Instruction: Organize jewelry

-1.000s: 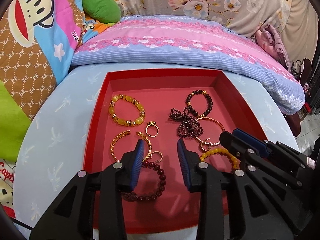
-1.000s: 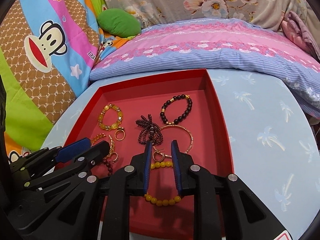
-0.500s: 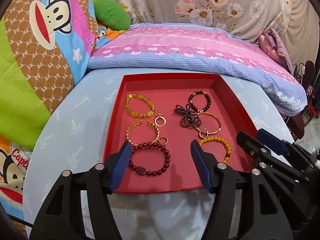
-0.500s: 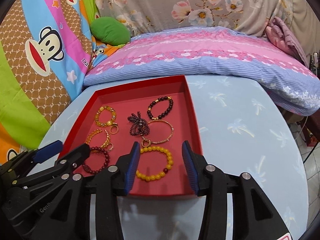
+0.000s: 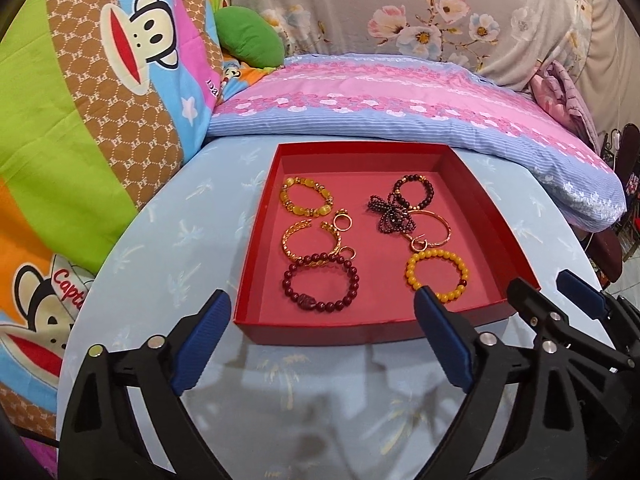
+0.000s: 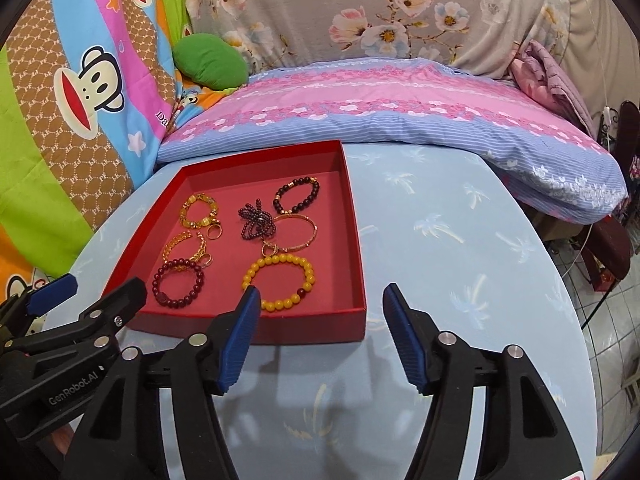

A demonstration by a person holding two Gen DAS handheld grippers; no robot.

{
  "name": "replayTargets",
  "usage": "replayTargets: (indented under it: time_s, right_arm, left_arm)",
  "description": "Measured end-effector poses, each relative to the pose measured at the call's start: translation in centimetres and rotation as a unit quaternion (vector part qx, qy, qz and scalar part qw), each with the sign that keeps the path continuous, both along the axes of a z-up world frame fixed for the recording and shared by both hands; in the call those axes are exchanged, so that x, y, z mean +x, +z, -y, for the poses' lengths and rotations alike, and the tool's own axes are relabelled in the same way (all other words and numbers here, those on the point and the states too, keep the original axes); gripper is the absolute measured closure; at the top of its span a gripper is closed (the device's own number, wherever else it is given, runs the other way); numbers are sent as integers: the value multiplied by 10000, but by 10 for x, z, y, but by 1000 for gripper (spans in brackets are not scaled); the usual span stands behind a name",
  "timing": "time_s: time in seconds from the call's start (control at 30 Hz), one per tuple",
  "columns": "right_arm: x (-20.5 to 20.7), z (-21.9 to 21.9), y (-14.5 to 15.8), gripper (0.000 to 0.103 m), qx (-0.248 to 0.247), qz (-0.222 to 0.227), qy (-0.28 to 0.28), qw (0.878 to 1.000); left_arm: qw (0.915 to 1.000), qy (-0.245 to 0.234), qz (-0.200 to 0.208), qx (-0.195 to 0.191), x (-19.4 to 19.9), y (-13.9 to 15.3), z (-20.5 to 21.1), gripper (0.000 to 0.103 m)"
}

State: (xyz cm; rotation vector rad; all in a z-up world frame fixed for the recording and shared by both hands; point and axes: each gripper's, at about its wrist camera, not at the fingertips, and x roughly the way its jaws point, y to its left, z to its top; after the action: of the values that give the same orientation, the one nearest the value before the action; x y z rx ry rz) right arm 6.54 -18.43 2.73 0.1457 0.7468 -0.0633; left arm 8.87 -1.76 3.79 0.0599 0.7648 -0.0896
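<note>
A red tray on a light blue table holds several bracelets and rings. A dark red bead bracelet and a yellow bead bracelet lie nearest me. A gold cuff, a yellow stone bracelet, a black bead bracelet, a dark bead cluster and a gold bangle lie behind. My left gripper and right gripper are open, empty, in front of the tray.
The round table has bare cloth to the right of the tray. A pink and blue pillow lies behind the tray. Cartoon bedding is at the left. Chairs and tiled floor are at the right.
Both grippers have pulled back out of the tray and opened wide. The right one had been narrowly open over the yellow bead bracelet, which now lies free on the tray floor.
</note>
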Motion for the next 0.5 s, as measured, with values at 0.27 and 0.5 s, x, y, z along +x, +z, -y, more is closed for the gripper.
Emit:
replayTargets:
  time_s: [0.27,0.5]
  right_arm:
    - [-12,-1,-1,29,-265,4,-53,9996]
    - [-17,-4,-3,19,-314,-17,19,9995]
  left_arm:
    - [9999,114,-38,26,-10,-6,-4,10]
    - [9996,246,-29,96,-12,-9,-9,10]
